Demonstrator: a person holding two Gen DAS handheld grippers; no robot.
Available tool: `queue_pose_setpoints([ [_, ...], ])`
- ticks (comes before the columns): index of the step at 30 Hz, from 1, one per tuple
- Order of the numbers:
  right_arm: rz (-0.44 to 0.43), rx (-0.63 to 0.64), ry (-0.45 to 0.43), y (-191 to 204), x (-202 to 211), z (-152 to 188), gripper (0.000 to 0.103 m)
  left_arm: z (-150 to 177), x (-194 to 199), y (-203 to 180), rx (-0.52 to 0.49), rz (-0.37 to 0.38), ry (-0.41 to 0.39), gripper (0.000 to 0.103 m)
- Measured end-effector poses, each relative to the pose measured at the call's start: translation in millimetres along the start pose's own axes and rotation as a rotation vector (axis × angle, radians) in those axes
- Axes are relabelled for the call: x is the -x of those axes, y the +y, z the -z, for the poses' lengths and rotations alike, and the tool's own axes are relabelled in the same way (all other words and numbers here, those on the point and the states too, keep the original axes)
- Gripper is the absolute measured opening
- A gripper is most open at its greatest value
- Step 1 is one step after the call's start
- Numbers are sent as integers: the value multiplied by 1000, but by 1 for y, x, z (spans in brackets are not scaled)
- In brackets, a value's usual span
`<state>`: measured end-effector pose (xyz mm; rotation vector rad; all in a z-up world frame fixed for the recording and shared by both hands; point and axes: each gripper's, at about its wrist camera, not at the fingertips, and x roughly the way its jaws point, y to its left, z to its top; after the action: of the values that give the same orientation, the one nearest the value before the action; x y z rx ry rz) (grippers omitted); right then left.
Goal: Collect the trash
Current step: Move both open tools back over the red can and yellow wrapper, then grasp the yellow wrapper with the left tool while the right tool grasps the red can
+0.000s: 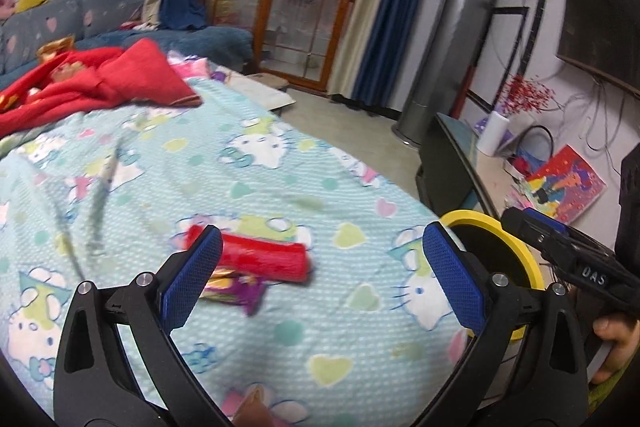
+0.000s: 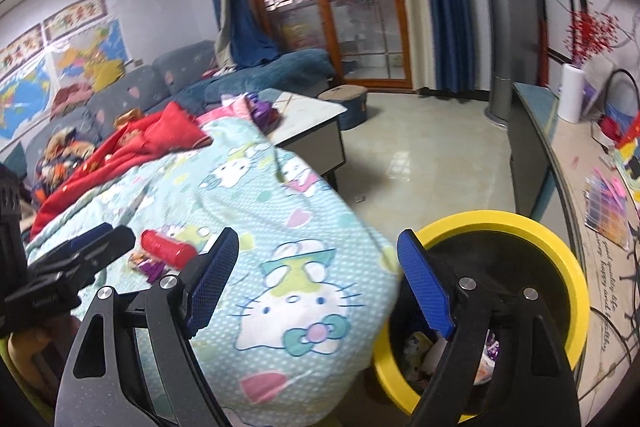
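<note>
Hovering over the blanket [image 1: 280, 155], the left hand-held gripper [image 1: 320, 279] and right hand-held gripper [image 2: 318, 279] both gape empty; red wrapper [image 1: 264, 257] and purple wrapper [image 1: 236, 289] lie beside the yellow-rimmed bin [image 2: 576, 267].

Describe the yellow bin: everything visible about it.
The bin is round, with a thick bright yellow rim and a dark, seemingly plastic inside. It stands upright on the floor against the edge of the blanket, which seems to hang against its side. Wrappers and scraps already lie at the bottom. In the left wrist view only part of its rim shows.
</note>
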<state>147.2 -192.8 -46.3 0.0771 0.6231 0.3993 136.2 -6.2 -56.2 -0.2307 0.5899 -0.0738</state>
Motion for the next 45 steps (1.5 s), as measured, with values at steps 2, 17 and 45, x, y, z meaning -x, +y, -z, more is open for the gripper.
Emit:
queue_pose_setpoints([
  [2,-12,27,10,9,-4,0,79,1,1,13,30,-14,14,92],
  [17,-98,231,128,80,-58,6,79,26,-1,94,389,83,188,59],
  [45,-208,451,246,135,-138,14,79,23,-44,135,631,136,218,22],
])
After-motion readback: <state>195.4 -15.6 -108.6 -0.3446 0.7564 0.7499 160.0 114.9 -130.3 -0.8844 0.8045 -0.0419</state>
